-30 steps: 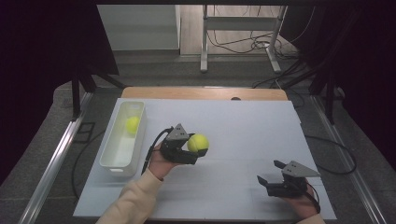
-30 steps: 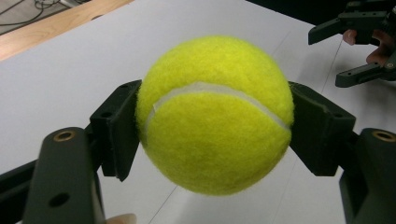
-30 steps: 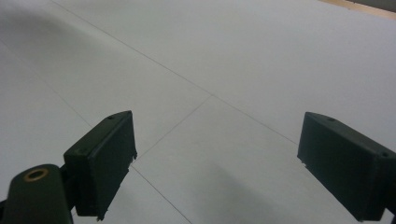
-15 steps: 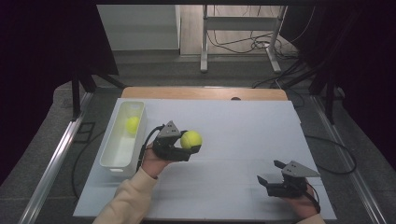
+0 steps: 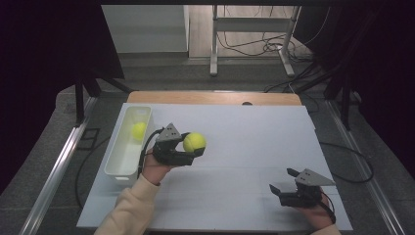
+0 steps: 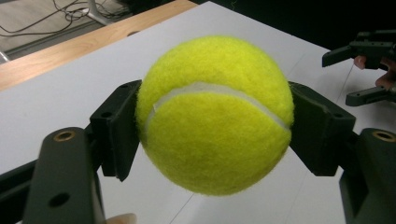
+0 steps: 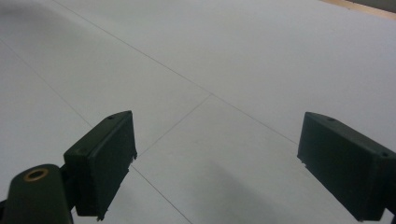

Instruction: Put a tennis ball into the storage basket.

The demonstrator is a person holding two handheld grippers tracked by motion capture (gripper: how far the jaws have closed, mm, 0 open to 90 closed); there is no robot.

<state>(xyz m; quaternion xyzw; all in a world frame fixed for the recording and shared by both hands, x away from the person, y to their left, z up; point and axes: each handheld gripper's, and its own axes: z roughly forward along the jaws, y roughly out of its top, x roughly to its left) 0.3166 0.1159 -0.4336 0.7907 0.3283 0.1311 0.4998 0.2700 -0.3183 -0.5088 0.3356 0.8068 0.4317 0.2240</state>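
A yellow tennis ball (image 5: 195,142) hangs above the white table (image 5: 254,132), clamped between the jaws of my left gripper (image 5: 192,147). In the left gripper view the ball (image 6: 215,113) is pressed by both black pads (image 6: 116,127) from either side. A second tennis ball (image 5: 138,129) lies in the white bin (image 5: 119,164) just left of that hand. My right gripper (image 5: 284,180) rests low at the table's near right, jaws wide apart with nothing between them; its view shows bare table between the pads (image 7: 105,158).
The white bin runs along the table's left side. A wooden strip (image 5: 210,98) borders the far edge. Cables and a metal stand (image 5: 254,44) lie on the floor beyond. Dark curtains flank both sides.
My left gripper has carried the tennis ball leftward toward the bin and slightly up. The right gripper has stayed put.
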